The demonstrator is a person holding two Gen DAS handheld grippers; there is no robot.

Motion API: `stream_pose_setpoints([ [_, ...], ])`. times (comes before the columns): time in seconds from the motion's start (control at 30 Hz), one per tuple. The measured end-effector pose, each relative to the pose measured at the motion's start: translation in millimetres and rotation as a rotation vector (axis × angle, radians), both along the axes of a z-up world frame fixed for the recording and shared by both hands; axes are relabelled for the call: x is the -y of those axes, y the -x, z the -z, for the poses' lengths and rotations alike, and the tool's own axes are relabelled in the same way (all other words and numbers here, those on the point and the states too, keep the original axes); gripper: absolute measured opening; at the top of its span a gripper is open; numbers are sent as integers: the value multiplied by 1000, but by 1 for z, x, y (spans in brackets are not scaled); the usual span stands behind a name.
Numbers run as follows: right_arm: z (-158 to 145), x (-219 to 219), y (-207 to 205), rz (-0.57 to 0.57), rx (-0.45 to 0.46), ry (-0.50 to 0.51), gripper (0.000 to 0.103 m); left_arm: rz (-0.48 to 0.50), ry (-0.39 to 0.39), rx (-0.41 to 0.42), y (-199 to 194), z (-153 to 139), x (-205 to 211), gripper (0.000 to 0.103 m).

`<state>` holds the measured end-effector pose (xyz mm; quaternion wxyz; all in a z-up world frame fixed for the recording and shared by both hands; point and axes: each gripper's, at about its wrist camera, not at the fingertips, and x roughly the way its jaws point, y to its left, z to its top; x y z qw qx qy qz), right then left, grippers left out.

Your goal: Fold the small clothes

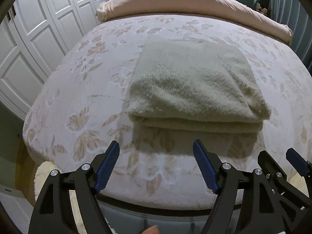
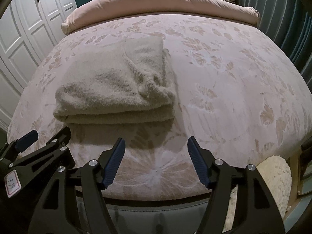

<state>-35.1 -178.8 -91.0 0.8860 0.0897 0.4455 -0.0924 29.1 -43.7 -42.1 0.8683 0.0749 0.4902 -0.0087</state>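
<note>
Left wrist view had the folded beige sweater [image 1: 195, 85] lying flat on the floral bed cover [image 1: 87, 101], just ahead of the left gripper [image 1: 157, 146], whose jaws stood apart w/ nothing btwn them. Right wrist view had the right gripper [image 2: 156, 142] likewise released and empty, sweater ahead and to its left, pink duvet [image 2: 156, 5] bunched at the far end.
</note>
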Motion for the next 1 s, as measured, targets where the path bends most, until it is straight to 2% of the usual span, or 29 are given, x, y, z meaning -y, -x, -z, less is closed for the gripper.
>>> stream_pose_setpoints([
  [0.37,8,-2,4,4,-17,15,64,0,-27,-6,5,9,-1,75],
  [0.7,10,-8,4,8,-22,22,64,-17,-3,-23,2,13,-11,75],
  [1.0,12,-8,2,0,-23,33,64,-23,-10,-2,1,12,-14,74],
])
